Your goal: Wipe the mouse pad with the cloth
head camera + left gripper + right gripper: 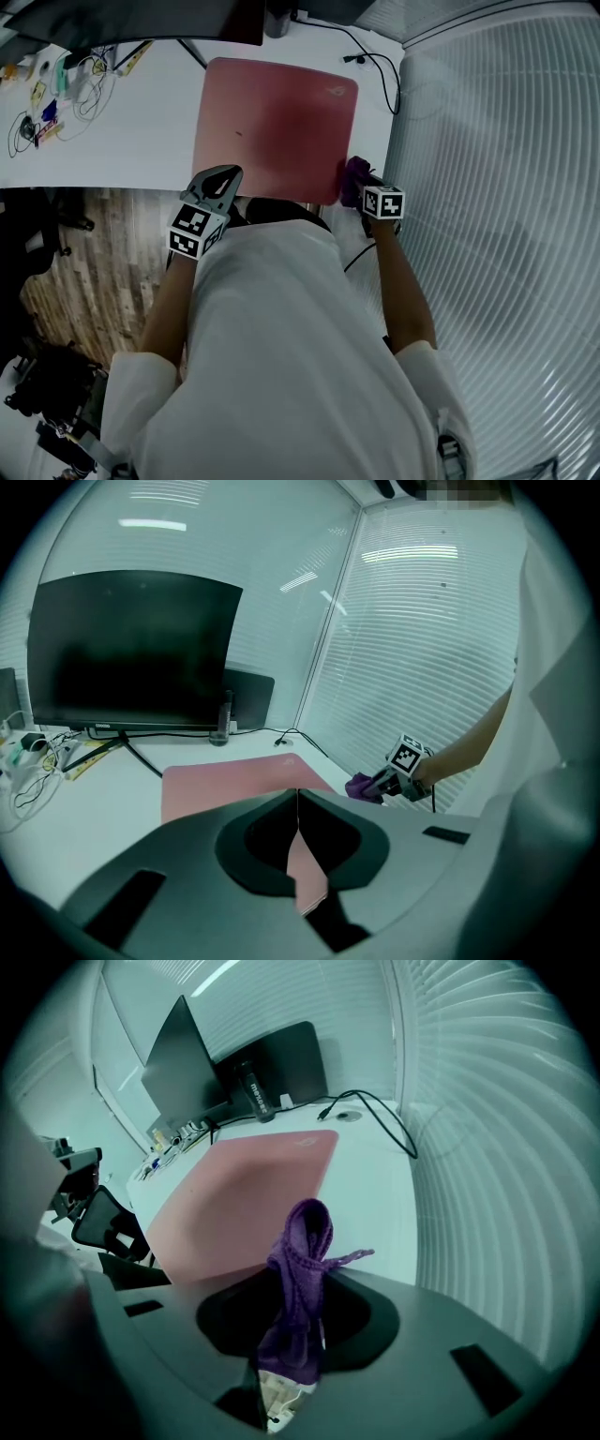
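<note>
The flat, rose-pink rectangular mouse pad (272, 122) lies on the white desk (122, 141), straight ahead of both sets of fingers, and its near edge reaches the desk's front edge. The crumpled purple knitted cloth (304, 1237) is clamped between the fingers of the right gripper (298, 1283). A loop of it pokes past the tips, just off the pad's near right corner; whether it touches the pad yet is hard to say. The left gripper (298, 806) hovers at the near left corner, its fingers pressed together on nothing.

Wiping looks about to begin. The next move calls for lowering the cloth onto the pad and dragging it forward and leftward under light pressure. The left fingers could pin their corner so the pad does not slide off the edge.

The pad's surface is bare. A black cable (380, 66) loops ahead of the right fingers, and a ribbed blind (506, 187) stands close on their right. A dark monitor (131, 649) stands beyond the far edge. A tangle of wires (56, 98) lies well left of the left fingers.
</note>
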The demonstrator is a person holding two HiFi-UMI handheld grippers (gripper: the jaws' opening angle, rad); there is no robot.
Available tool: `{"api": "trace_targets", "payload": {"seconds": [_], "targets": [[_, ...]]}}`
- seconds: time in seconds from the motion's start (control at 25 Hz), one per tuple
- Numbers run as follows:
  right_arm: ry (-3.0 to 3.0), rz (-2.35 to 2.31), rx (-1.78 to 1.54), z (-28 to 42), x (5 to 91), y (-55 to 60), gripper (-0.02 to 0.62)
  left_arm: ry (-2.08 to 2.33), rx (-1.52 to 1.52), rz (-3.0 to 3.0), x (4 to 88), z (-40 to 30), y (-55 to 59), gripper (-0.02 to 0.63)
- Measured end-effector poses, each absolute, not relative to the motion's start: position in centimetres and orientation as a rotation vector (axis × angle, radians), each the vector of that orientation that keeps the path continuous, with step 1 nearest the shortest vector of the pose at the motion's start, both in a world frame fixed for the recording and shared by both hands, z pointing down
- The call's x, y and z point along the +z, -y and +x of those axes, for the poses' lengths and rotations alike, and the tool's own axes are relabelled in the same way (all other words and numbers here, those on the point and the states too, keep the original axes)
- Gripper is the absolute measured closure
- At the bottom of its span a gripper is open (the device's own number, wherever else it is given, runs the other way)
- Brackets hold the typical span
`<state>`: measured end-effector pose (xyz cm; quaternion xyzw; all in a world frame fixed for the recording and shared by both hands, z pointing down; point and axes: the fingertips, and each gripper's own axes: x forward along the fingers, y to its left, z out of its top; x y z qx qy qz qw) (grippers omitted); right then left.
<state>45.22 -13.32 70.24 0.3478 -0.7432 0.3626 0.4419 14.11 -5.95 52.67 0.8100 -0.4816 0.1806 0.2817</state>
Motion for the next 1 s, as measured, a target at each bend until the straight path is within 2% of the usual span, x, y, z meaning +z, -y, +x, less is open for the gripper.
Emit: {"api": "trace_targets", "payload": {"seconds": [0.4,0.68,1.0], "targets": [[1.753,0.971,0.836,44.4,70.8,17.7,0.472,1.347,0.479,2.091,53.0,9.9,4.1,0.588],[1.702,1.028,0.866,41.3,71.7,17.4,0.472,1.386,0.474,2.02,53.6,4.7,2.4,0.588],[1.652,1.068,0.852,39.1,71.5,16.8,0.472,1.355,0.444,2.012,54.1,2.0,2.3,0.588]]}}
